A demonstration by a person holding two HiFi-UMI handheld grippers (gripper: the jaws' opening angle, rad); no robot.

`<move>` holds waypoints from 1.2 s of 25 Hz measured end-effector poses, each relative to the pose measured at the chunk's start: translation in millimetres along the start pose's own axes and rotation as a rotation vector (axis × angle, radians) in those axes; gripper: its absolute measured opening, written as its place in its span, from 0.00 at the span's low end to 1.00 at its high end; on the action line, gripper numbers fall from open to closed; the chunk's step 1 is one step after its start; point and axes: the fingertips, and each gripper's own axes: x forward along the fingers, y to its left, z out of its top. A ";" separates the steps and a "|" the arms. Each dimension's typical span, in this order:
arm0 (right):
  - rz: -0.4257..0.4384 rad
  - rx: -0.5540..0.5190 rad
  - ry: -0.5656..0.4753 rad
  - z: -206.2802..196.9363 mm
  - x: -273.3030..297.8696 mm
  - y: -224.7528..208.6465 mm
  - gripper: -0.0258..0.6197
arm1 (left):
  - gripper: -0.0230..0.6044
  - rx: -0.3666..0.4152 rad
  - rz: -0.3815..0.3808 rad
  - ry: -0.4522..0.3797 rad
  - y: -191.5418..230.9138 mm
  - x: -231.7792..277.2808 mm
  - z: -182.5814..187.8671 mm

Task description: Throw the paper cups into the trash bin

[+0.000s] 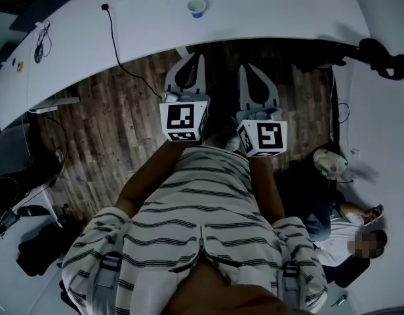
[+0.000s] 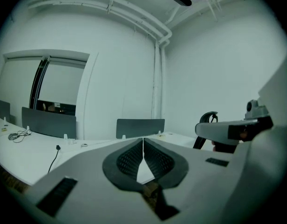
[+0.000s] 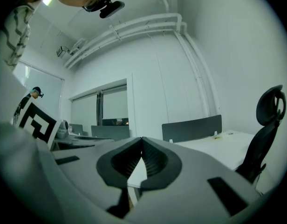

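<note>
Up on the white desk ahead sits the paper cup (looks upright), well apart from my left gripper and right gripper, both pinched closed on nothing

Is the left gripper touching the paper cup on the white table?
Apart. In the head view the left gripper, jaws shut, hangs over the wooden floor; the paper cup stands well beyond it on the table.
</note>
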 end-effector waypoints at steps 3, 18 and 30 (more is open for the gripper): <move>-0.012 0.006 0.020 -7.1 12.5 -2.1 0.05 | 0.08 0.011 -0.007 0.021 9.8 16.3 -9.7; -0.070 0.003 0.108 -46.0 41.4 -8.0 0.05 | 0.08 -0.002 0.017 0.067 59.0 85.3 -51.9; -0.103 0.011 0.177 -81.2 44.5 -6.9 0.05 | 0.08 -0.014 0.025 0.101 84.5 143.2 -98.6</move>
